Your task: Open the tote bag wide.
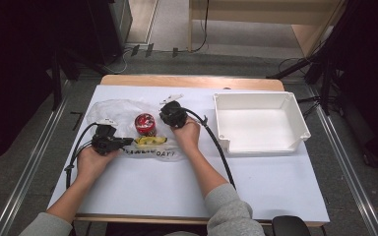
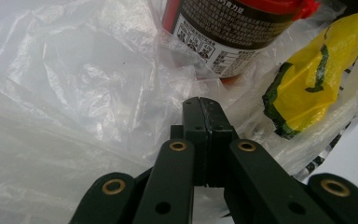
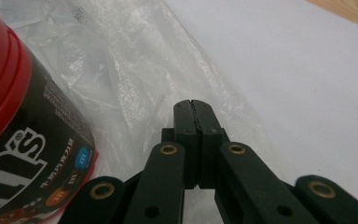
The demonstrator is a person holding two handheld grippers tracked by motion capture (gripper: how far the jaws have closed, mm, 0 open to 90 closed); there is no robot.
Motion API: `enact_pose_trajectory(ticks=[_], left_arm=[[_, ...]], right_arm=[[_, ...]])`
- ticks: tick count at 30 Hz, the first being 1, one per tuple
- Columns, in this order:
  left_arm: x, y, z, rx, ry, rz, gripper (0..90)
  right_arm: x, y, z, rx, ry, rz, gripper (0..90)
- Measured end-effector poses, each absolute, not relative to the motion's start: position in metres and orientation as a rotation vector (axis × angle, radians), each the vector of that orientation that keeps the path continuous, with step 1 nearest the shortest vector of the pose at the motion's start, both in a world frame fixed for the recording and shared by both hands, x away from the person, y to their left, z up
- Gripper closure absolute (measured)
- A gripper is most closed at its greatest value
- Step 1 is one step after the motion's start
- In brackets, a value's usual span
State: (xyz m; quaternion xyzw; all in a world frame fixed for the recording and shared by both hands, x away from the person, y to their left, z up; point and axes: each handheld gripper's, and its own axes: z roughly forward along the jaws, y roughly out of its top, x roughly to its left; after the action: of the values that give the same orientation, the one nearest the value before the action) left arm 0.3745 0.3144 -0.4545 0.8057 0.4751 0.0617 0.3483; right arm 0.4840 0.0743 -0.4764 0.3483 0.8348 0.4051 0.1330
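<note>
Nearby, white bin [image 1: 259, 123], yellow packet [image 1: 150, 140].

Your right gripper [image 3: 193, 103] has its two black jaws pressed flat together, tips meeting just over the clear plastic bag [image 3: 135, 65]. You cannot tell from here whether a fold of the film is caught between them or merely lies under them. The bag spreads crumpled across the white table sheet [image 3: 298, 74]. At your left stands the candy jar [image 3: 25, 154], red lid above a dark printed label, close beside the jaws but not touching them. A strip of bare wooden tabletop [image 3: 354, 11] shows at the upper right corner.
</note>
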Motion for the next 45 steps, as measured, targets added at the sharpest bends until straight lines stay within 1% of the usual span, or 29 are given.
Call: enact_pose_trajectory(ticks=[12, 26, 36, 45], left_arm=[[0.364, 0.318, -0.456, 2.097, 1.226, 0.15, 90.0], [0.339, 0.319, -0.454, 2.146, 1.177, 0.137, 90.0], [0.341, 0.32, -0.455, 2.133, 1.184, 0.135, 90.0], [0.343, 0.319, -0.452, 2.119, 1.184, 0.15, 90.0]], right_arm=[[0.494, 0.065, -0.477, 1.038, 2.372, 1.139, 90.0], [0.51, 0.051, -0.477, 1.115, 2.327, 1.118, 90.0], [0.51, 0.05, -0.475, 1.15, 2.353, 1.147, 90.0], [0.502, 0.048, -0.456, 1.08, 2.358, 1.227, 90.0]])
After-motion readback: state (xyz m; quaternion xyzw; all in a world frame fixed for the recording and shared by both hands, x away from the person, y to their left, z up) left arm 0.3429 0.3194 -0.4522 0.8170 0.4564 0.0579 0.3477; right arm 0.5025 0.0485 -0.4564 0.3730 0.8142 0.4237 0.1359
